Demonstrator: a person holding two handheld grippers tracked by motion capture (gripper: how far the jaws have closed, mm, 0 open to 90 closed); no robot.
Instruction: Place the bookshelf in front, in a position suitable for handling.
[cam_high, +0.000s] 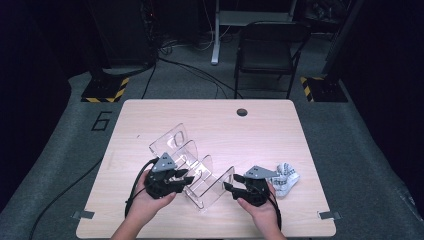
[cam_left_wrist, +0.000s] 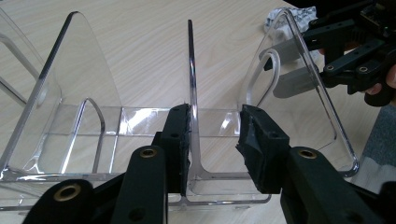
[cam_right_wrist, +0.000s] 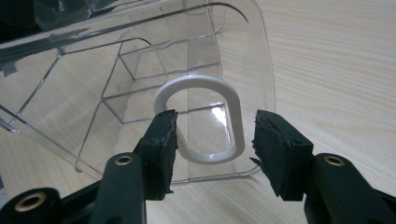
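Note:
A clear acrylic divider rack (cam_high: 192, 165) with several upright plates stands on the wooden table (cam_high: 210, 112). My left gripper (cam_high: 187, 177) reaches in from the rack's left. In the left gripper view its jaws (cam_left_wrist: 215, 135) straddle a middle plate (cam_left_wrist: 192, 70): the left pad lies against it and the right pad stands clear, so it is open. My right gripper (cam_high: 231, 186) faces the rack's near right end. In the right gripper view (cam_right_wrist: 215, 140) its open jaws flank the oval cut-out (cam_right_wrist: 201, 81) of the end plate without pressing on it. The left gripper view also shows that gripper (cam_left_wrist: 289, 65) behind the end plate.
A crumpled white patterned cloth (cam_high: 286, 178) lies on the table just right of my right hand, with its edge (cam_left_wrist: 280, 18) showing past the rack. A round cable hole (cam_high: 242, 111) sits near the table's far edge. A dark chair (cam_high: 267, 50) stands on the floor beyond.

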